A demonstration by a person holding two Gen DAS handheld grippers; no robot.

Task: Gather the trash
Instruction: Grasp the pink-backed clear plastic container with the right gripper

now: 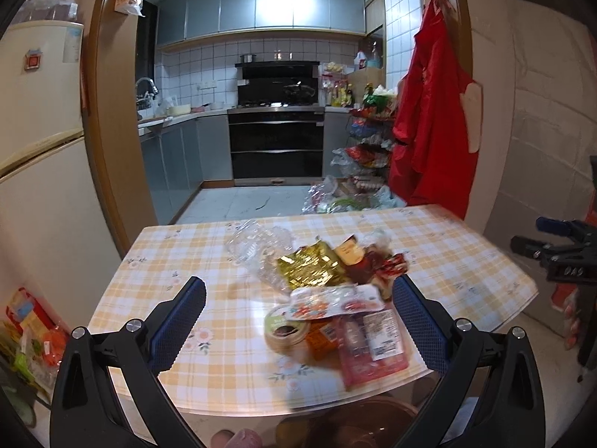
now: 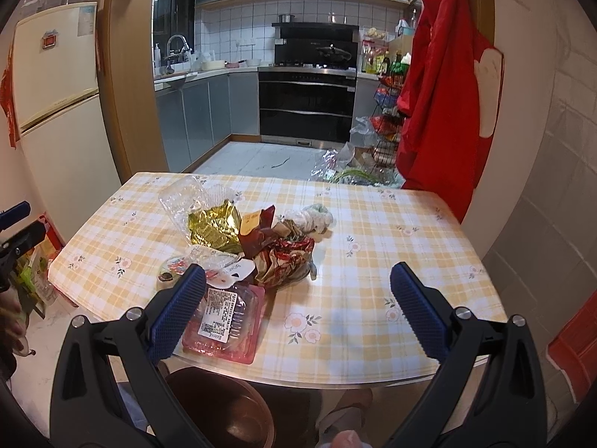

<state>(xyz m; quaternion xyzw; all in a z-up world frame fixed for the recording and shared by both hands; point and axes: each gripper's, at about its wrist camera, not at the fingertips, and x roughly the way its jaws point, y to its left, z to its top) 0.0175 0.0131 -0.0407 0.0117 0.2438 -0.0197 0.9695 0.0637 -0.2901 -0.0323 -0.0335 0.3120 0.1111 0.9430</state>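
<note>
A heap of trash lies on the yellow checked table: a gold foil bag, a clear plastic clamshell, a pink labelled tray, red wrappers, a round lidded cup and a white crumpled bag. My left gripper is open above the near part of the heap. My right gripper is open over the table's front edge, its left finger above the pink tray. A brown bin stands under the table edge.
Behind the table a doorway opens into a kitchen with an oven and plastic bags on the floor. A fridge stands left, a red garment hangs right, and a red crate sits at the right.
</note>
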